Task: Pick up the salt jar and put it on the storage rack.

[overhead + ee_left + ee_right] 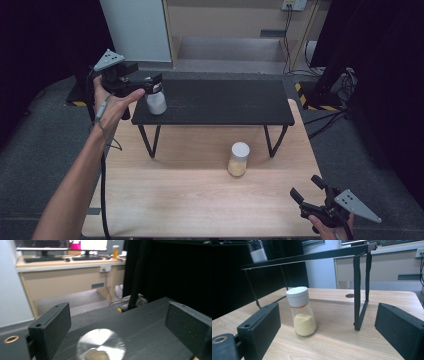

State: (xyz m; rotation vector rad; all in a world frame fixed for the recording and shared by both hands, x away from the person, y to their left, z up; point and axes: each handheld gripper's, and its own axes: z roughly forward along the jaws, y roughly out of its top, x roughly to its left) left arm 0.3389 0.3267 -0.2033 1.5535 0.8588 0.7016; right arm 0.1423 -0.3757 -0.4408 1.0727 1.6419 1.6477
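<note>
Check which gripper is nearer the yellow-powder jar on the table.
Right. The right gripper sits open just off the jar; the left gripper is up at the shelf.

A light wooden table point(200, 195) carries a low black shelf point(220, 102) that stands on thin black legs near its far edge. On the shelf's left end stands 1 jar with white contents point(156, 101), upright. On the wood in front of the shelf, near its right legs, stands 1 jar of yellow powder point(238, 159) with a white lid, upright and apart from the legs.
</note>
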